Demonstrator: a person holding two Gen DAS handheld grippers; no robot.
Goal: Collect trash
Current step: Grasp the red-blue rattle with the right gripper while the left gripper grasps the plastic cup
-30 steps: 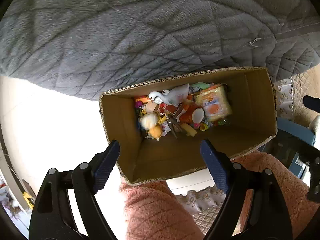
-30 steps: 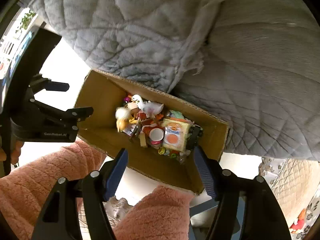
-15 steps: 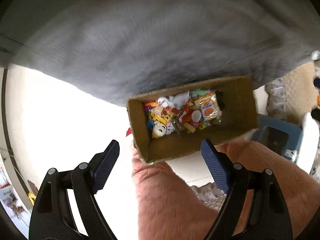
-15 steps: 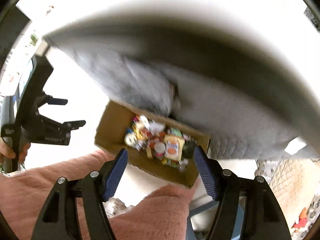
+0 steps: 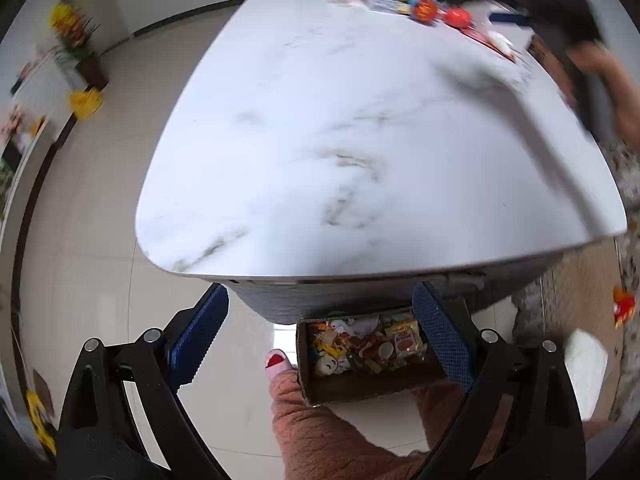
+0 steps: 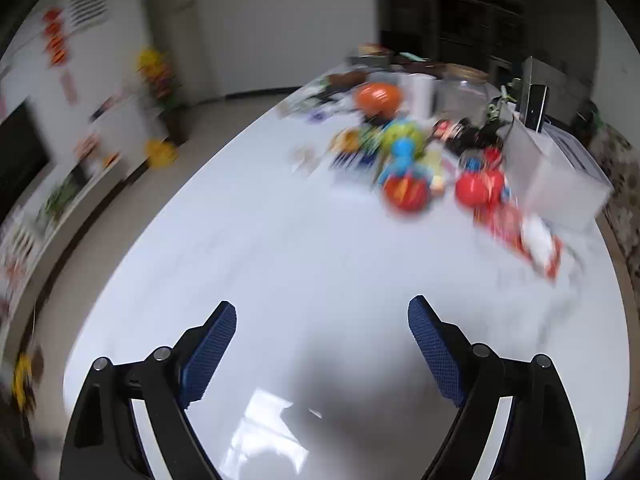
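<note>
Both sets of tongs are spreading wider, nothing between them. The left tongs (image 5: 320, 340) hang over the near edge of the white marble worktop (image 5: 360, 140), and the cardboard box (image 5: 360, 390) full of trash sits down on the floor below it, between fuzzy pink legs. The right tongs (image 6: 322, 340) point across the worktop toward a blurry pile at the far end, probably toys and wrappers (image 6: 404, 160).

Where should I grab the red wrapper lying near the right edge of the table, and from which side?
The red wrapper seems to lie flat on the marble table, so pinch its near free edge from above, fingers angled low. A clear box crowds its far side and red balls its left; the near side is bare. Blur hides its folds. The right gripper is opening, empty.
</note>
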